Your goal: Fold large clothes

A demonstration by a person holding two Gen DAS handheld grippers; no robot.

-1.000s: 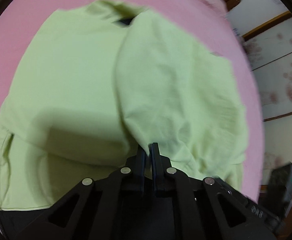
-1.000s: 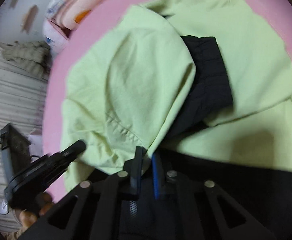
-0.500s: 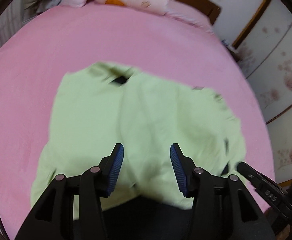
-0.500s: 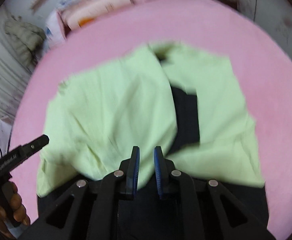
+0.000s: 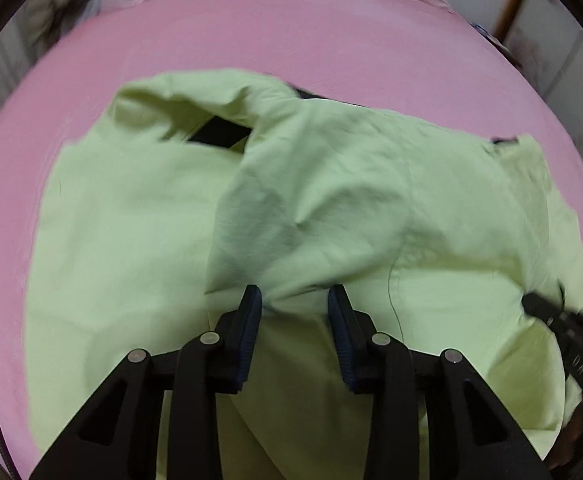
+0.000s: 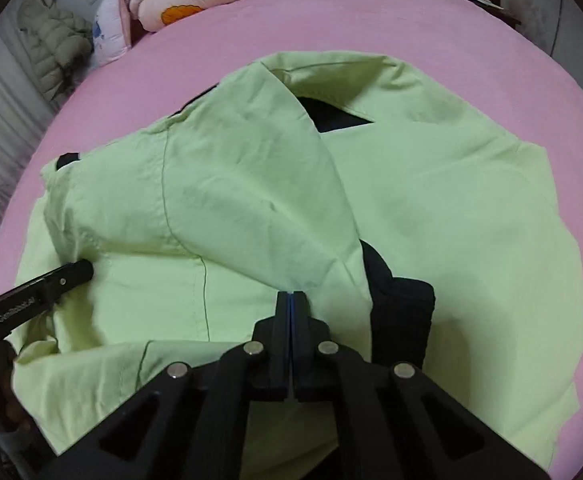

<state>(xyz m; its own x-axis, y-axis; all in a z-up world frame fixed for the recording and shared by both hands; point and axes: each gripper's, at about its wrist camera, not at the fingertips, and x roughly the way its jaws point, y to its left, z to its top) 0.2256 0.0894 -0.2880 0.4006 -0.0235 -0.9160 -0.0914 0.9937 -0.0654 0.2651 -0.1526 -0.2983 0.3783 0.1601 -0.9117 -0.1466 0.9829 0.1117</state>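
Green jacket (image 6: 431,208) lies collar toward the bed's (image 6: 371,20) pillow end; left gripper (image 5: 295,300) fingers spread open, right gripper (image 6: 291,300) fingers pinched together.

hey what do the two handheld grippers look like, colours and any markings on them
Both are matte black plastic. The left gripper and right gripper have angular, triangular-cutout linkages, round silver pins at the joints and ribbed blue finger pads. White lettering runs along the side of each; it is too small to read.
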